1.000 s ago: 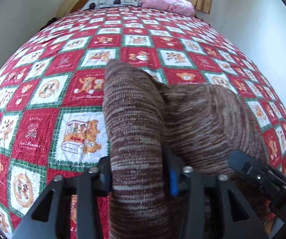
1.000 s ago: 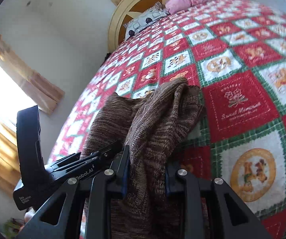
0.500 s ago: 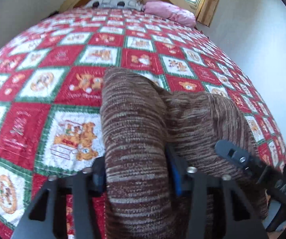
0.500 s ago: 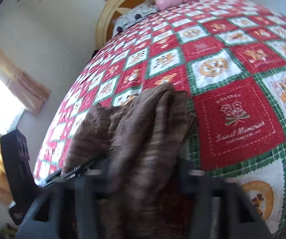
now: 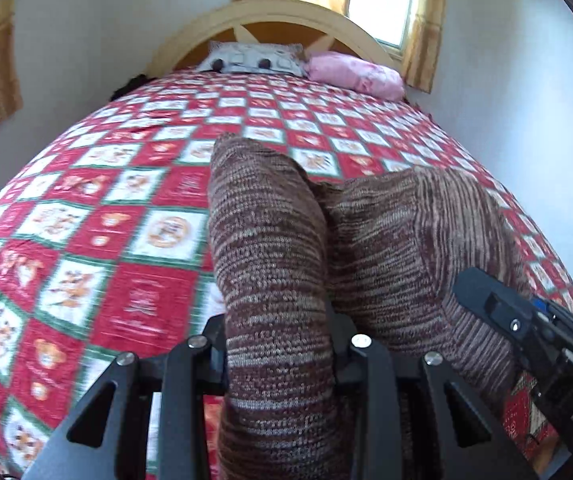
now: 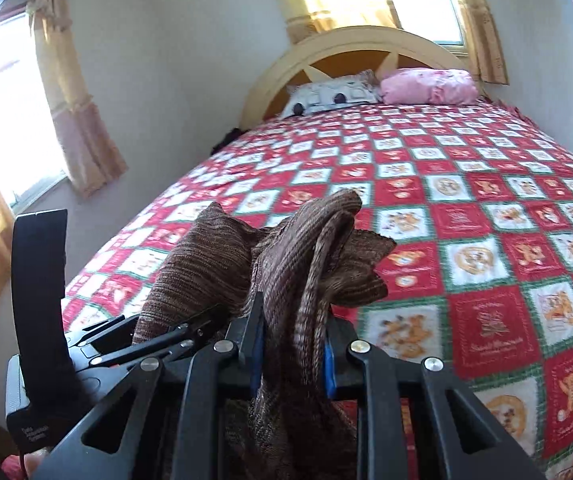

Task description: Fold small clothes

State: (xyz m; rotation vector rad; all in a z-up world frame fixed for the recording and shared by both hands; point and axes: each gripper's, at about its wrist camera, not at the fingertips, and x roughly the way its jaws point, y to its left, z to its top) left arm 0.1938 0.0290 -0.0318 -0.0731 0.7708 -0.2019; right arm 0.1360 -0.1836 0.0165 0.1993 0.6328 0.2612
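Closing left gripper (image 5: 278,344) and right gripper (image 6: 292,344) | both pinching brown knit garment (image 5: 386,240) | above quilt (image 5: 146,208)

Both grippers risen from bed (image 5: 86,208), tilted more level: headboard (image 5: 278,12), windows now in view. Brown knit garment (image 5: 278,240) lifted with them. Left gripper (image 5: 278,336) and right gripper (image 6: 292,344) jaws closing tighter on bunched knit.

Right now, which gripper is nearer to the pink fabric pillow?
Right, probably. The right gripper and left gripper, fingers closing on the brown knitted garment, are far from the pink pillow; it lies ahead on the right, with the left gripper further left.
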